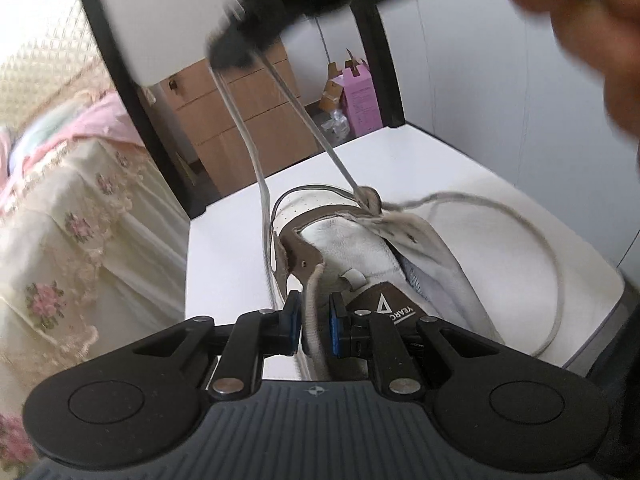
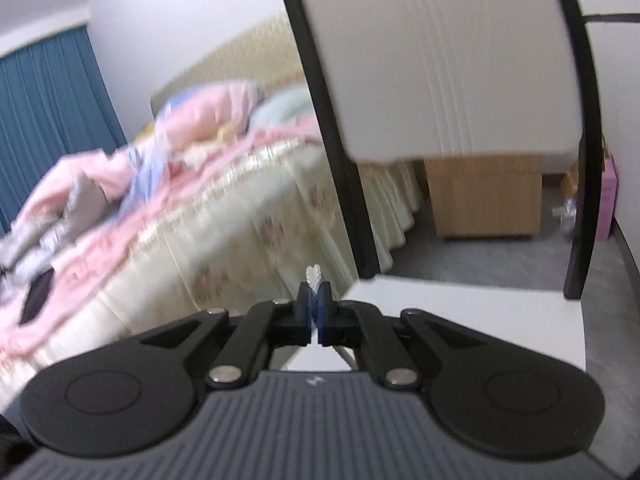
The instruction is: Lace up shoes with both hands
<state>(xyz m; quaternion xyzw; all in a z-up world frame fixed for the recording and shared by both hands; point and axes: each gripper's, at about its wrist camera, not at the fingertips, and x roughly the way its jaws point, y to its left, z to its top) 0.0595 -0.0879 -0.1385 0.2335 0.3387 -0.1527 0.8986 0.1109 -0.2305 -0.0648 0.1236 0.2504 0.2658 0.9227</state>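
The white bench (image 1: pixel 224 264) lies bare on the left of the shoe (image 1: pixel 360 248), leaving a clear strip along that edge. Two taut lace (image 1: pixel 256 152) strands rise from the shoe to the right claw (image 1: pixel 232 54) above, barring the way over the toe. A slack loop of lace fills the bench's right side. Black uprights (image 2: pixel 352 200) stand at the far edge.

The place was a bedroom in a home. A bed (image 2: pixel 224 216) with a floral, lace-edged cream skirt and rumpled pink bedding (image 2: pixel 120 176) stood just beside the white tabletop (image 1: pixel 224 264), off its left edge. Beyond the tabletop's far edge stood a wooden chest of drawers (image 1: pixel 240 120) and a pink carton (image 1: pixel 362 100) on the floor. Blue curtains (image 2: pixel 48 120) hung behind the bed.
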